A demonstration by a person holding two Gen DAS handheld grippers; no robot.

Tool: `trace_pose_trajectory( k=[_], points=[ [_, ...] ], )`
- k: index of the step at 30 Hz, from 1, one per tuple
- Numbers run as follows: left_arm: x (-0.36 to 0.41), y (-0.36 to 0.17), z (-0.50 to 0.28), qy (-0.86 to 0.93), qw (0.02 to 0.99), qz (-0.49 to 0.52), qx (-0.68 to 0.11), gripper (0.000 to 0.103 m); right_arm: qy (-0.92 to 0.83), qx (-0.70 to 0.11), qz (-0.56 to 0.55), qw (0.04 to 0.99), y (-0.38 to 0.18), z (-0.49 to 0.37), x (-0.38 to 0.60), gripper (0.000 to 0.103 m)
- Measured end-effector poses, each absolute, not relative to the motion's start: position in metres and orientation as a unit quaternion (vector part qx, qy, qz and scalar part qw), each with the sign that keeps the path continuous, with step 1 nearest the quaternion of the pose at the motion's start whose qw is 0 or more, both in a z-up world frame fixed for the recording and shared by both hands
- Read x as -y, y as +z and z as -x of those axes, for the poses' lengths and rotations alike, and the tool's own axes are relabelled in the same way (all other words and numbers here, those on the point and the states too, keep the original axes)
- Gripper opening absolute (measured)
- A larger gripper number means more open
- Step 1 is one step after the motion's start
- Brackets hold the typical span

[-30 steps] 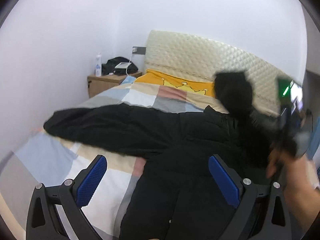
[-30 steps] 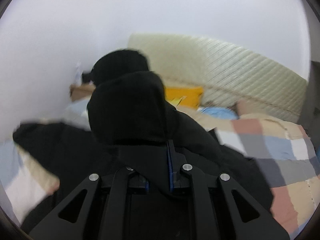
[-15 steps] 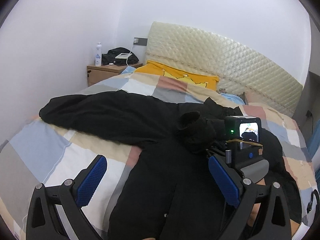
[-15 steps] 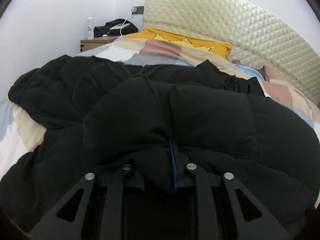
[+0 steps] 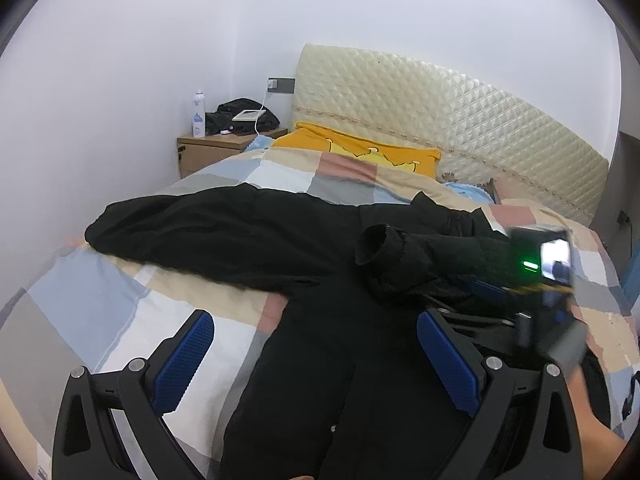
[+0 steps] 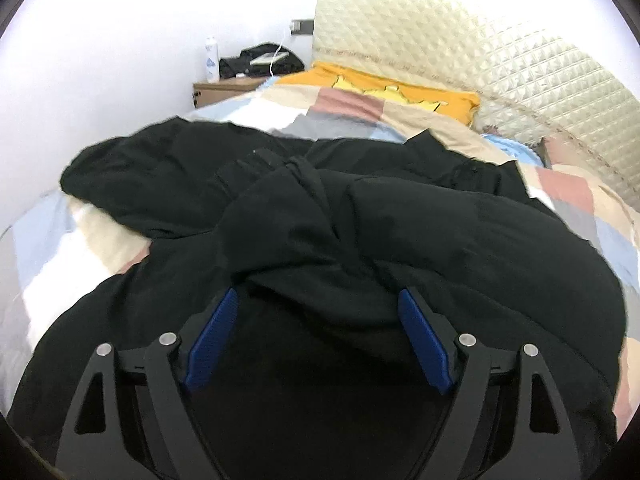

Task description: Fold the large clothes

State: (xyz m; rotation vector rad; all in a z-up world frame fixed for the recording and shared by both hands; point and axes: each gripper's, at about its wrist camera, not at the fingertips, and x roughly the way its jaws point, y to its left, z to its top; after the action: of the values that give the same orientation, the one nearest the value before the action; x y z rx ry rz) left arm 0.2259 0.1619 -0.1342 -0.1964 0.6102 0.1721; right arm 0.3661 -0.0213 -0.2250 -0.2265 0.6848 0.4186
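Note:
A large black padded jacket lies spread on the bed; it also shows in the right wrist view. One sleeve stretches out to the left. The other sleeve lies folded across the jacket's chest, cuff pointing left. My left gripper is open and empty above the jacket's body. My right gripper is open just behind the folded sleeve, holding nothing; it also shows blurred at the right of the left wrist view.
The bed has a checked quilt, a yellow pillow and a padded cream headboard. A wooden nightstand at the back left holds a white bottle and dark items. A white wall runs along the left.
My right gripper carried the sleeve down across the jacket, then opened and let it go. The sleeve now rests on the chest. My left gripper stayed open and nearly still.

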Motion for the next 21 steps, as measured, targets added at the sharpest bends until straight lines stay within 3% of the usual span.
trace_pose_trajectory(
  k=[10, 21],
  points=[
    [-0.122, -0.130, -0.220, 0.047, 0.952, 0.067, -0.296, 0.103, 0.158, -0.296, 0.036, 0.941, -0.182, -0.302, 0.129, 0.083],
    [-0.089, -0.143, -0.274, -0.037, 0.944, 0.073, -0.320, 0.103, 0.099, -0.318, -0.169, 0.928, -0.217, -0.326, 0.253, 0.083]
  ],
)
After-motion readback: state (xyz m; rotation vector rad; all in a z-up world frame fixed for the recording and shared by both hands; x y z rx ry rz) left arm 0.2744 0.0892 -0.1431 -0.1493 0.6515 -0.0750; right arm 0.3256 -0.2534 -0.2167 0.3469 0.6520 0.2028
